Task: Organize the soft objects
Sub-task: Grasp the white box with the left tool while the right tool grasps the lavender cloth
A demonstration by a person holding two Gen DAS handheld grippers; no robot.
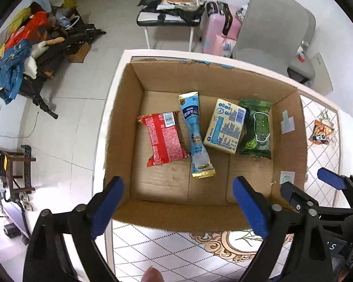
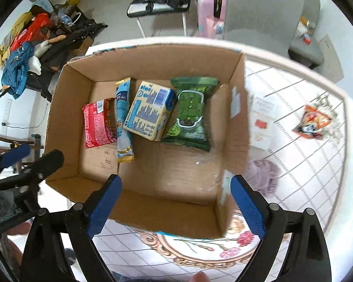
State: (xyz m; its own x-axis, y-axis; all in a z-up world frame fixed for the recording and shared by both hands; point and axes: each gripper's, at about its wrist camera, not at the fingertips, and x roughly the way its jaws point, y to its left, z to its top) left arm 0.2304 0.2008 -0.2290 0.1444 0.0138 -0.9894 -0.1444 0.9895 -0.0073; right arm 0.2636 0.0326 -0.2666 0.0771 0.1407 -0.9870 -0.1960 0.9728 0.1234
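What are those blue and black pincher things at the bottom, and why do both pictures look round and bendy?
A person holds one hand-held gripper in each hand, each with a bulgy-lens camera on it. One picture looks past the left hand-held gripper, the other past the right hand-held gripper. Both are open and hold nothing. Below is a cardboard box on a patterned table. Inside lie a red packet, a blue stick packet, a yellow pack and a green packet. An orange snack bag lies outside on the table.

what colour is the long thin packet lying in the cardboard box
Light blue with gold ends. The stick packet shows best in the left wrist view, between the red packet and the yellow carton.
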